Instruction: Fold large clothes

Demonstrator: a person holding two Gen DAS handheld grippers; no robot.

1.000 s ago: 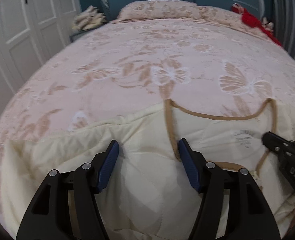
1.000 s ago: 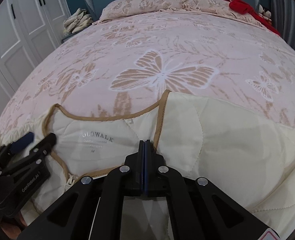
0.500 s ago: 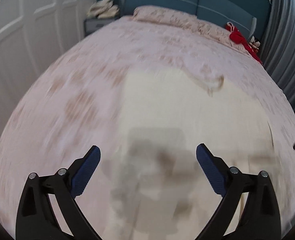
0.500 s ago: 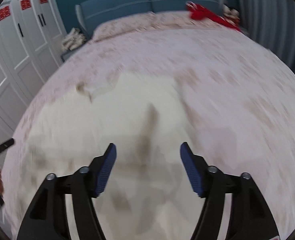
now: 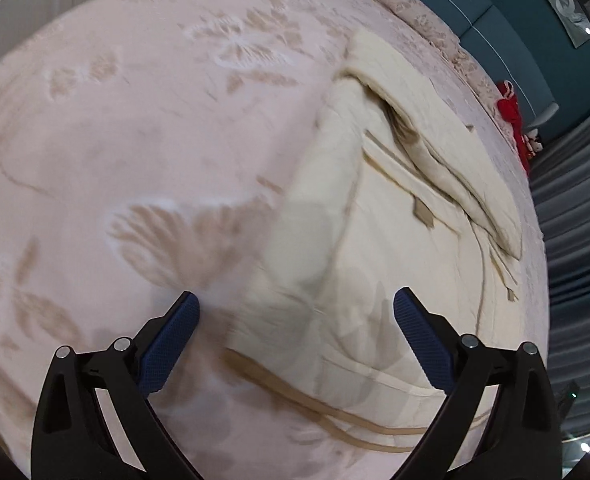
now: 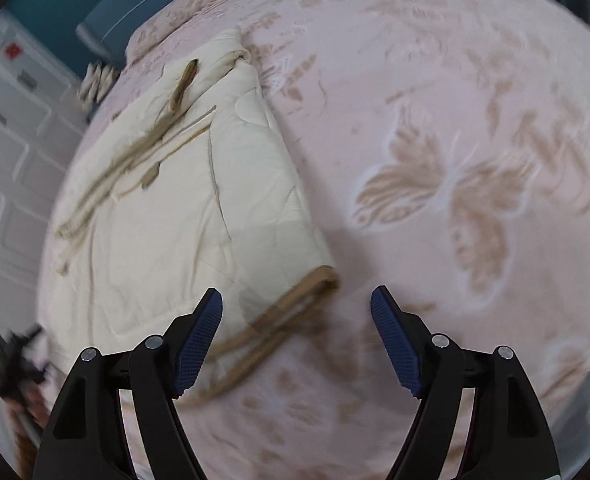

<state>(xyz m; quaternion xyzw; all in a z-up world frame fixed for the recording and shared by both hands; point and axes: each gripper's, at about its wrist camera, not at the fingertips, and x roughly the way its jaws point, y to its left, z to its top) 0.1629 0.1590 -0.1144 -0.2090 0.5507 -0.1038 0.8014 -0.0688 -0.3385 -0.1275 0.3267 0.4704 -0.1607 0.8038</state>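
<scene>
In the left wrist view, the left gripper (image 5: 295, 316), jaws still spread, is hovering over one cream garment (image 5: 395, 240) now lying folded on the bed (image 5: 115, 120), while in the right wrist view the right gripper (image 6: 297, 320), having released it, is hanging open near its brown-trimmed corner.

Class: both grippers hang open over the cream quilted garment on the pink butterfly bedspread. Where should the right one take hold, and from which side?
Grip the tan-trimmed near corner of the cream quilted garment. It lies ahead of the open right gripper, with several layered edges stacked there. Probably come from the bare pink butterfly bedspread side, on the right.
</scene>
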